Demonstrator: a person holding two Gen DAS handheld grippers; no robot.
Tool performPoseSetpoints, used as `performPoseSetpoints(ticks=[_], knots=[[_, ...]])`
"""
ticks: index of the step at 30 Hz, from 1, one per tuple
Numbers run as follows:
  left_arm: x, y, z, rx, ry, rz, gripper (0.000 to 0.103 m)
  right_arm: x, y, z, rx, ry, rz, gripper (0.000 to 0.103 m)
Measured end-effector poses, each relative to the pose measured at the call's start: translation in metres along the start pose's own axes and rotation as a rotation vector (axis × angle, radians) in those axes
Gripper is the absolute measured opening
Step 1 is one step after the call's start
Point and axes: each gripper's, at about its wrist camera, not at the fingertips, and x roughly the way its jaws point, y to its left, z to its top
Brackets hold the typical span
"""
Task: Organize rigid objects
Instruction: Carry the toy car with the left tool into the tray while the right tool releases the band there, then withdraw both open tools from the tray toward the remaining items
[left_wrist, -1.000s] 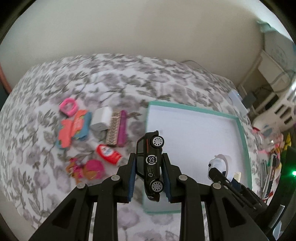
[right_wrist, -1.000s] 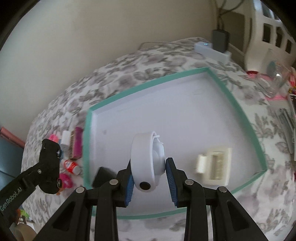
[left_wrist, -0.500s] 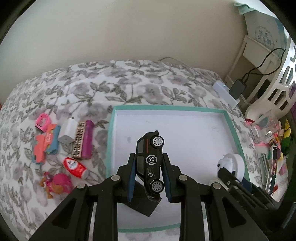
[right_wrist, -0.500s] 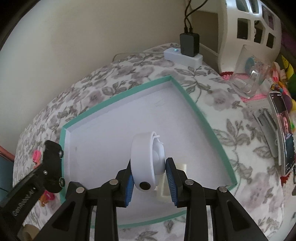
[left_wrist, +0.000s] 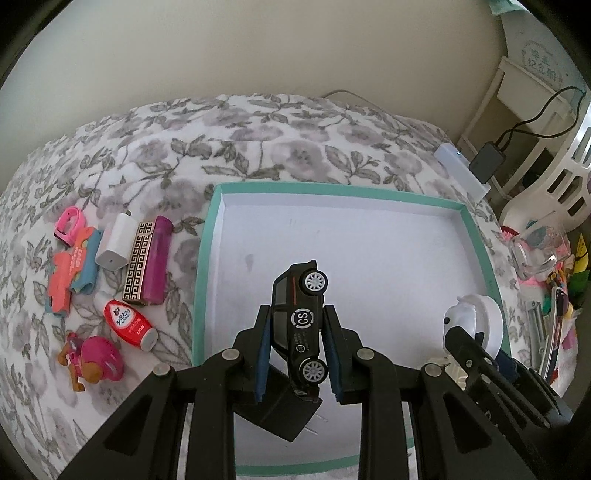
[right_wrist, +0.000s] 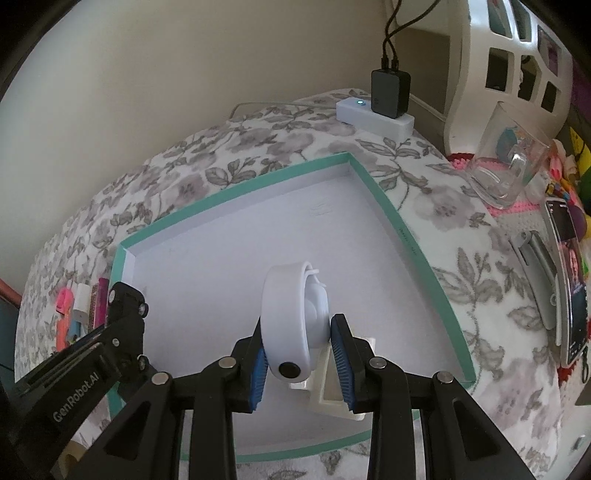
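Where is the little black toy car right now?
In the left wrist view, the black toy car is pinched on its side in the left gripper, above the teal-rimmed tray.

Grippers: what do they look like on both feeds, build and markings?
Both grippers, left and right, are matte black plastic with triangular cut-outs and silver screw heads. Fingers carry ribbed blue pads. White "GenRobot.AI" lettering marks the left one's side in the right view. No cables visible.
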Motion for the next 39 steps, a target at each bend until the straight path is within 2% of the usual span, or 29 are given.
performPoseSetpoints(ticks=[6,9,11,16,18,20,22,24,26,29,37,39], knots=[[0.001,0.001,-0.001,0.009,0.004,0.018,0.028,0.006,0.006,-0.003,-0.026,0.012,-0.001,0.034],[0.0,0.003,-0.001,0.011,-0.001,0.022,0.031,0.007,0.009,-0.003,-0.038,0.013,0.0,0.034],[-0.001,0.004,-0.001,0.011,0.001,0.026,0.039,0.007,0.01,-0.003,-0.046,0.012,-0.005,0.034],[-0.001,0.009,0.001,-0.004,0.005,0.039,0.046,0.006,0.012,-0.003,-0.05,0.003,-0.011,0.035],[-0.003,0.013,0.001,-0.017,0.002,0.047,0.056,0.005,0.013,-0.002,-0.059,0.002,-0.013,0.035],[-0.005,0.017,0.003,-0.031,0.0,0.053,0.058,0.006,0.014,-0.002,-0.07,0.002,-0.022,0.036],[-0.006,0.021,0.003,-0.041,0.001,0.063,0.061,0.006,0.015,-0.002,-0.078,0.003,-0.024,0.039],[-0.006,0.025,0.004,-0.051,0.005,0.075,0.071,0.008,0.016,-0.002,-0.083,0.006,-0.021,0.046],[-0.005,0.029,0.004,-0.066,0.012,0.082,0.072,0.008,0.017,-0.003,-0.091,0.005,-0.025,0.05],[-0.004,0.035,0.004,-0.089,0.022,0.09,0.079,0.008,0.019,-0.003,-0.104,-0.002,-0.033,0.064],[-0.003,0.052,0.004,-0.141,0.033,0.134,0.081,0.008,0.021,-0.003,-0.122,-0.013,-0.05,0.073],[-0.002,0.056,0.004,-0.149,0.042,0.151,0.09,0.009,0.022,-0.003,-0.128,-0.015,-0.052,0.079]])
